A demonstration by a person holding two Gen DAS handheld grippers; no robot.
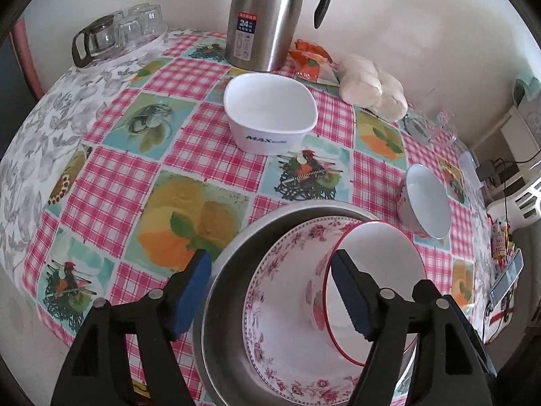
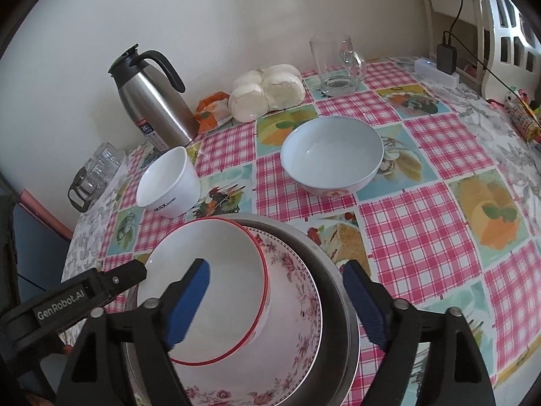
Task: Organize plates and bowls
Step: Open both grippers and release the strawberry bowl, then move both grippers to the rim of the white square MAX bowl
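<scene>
The red-rimmed bowl point(image 2: 206, 291) sat tilted inside the floral plate point(image 2: 297, 308), itself nested in the steel basin point(image 2: 338, 270) at the near edge of the surface point(image 2: 422, 223). I judged the tilt risky: a nudge could roll it against the basin or off the stack.

The right hand-held gripper point(image 2: 277, 301) was spread wide, one pad over the bowl's hollow, pinching nothing. The left hand-held gripper point(image 1: 270, 291) was also spread, straddling the basin's rim. Two bowls, the white MAX bowl point(image 1: 270, 115) and the pale blue bowl point(image 2: 331, 155), waited apart.
</scene>
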